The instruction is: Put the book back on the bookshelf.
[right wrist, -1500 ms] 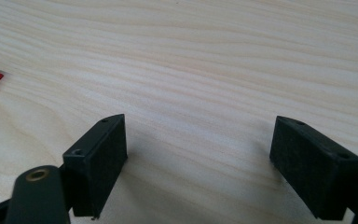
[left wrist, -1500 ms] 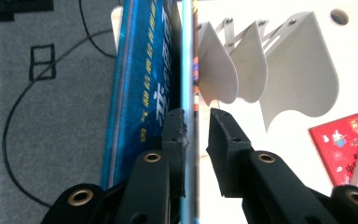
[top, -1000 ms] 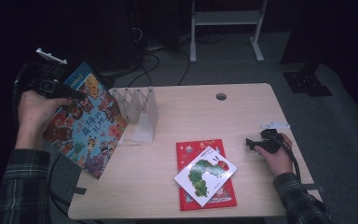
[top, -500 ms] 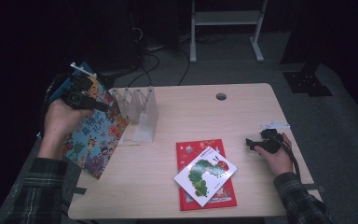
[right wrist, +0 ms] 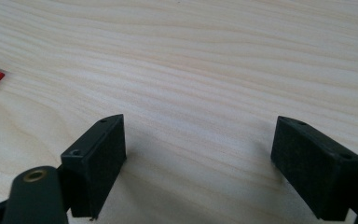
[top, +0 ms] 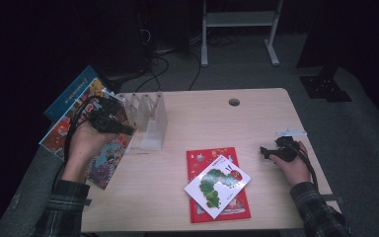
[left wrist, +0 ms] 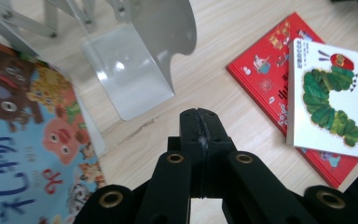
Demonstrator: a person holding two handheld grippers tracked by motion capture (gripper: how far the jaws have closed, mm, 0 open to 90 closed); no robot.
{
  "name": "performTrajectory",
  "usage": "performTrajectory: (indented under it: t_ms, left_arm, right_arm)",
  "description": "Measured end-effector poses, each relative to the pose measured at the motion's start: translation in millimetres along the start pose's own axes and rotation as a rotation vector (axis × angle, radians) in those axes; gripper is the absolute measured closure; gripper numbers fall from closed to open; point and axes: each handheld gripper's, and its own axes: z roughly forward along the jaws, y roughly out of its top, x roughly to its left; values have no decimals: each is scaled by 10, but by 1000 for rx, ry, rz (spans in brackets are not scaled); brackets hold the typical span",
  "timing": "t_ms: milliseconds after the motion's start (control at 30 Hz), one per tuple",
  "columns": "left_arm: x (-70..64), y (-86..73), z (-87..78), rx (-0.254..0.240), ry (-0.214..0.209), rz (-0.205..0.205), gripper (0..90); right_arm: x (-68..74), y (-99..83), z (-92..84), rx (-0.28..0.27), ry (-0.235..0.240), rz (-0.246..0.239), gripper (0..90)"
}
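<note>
Currently noted: left gripper (top: 109,122) held at bench (top: 256,123) left edge, jaws pressed together on nothing, over large colourful picture book (top: 98,160) overhanging that edge. Just beside, clear folding metal book rack (top: 148,121), upright. Right gripper (top: 276,149) resting on bare wood near right edge, jaws spread wide, empty. Between both, flat red hardcover book (top: 217,187) with white caterpillar board book (top: 218,185) lying askew on top.
</note>
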Motion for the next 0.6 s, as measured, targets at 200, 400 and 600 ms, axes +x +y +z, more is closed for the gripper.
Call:
performTrajectory:
  t_ms: [200,400,600]
  left_arm:
    - [-112,-88,266,31,-4,23,887]
    - [-186,-185,467,27,-22,28,887]
    - [-276,-296,693,36,-36,39,883]
  right_arm:
    - [0,0,0,0,0,0,168]
    - [0,0,0,0,0,-1,168]
    - [4,-4,-4,0,1,0,170]
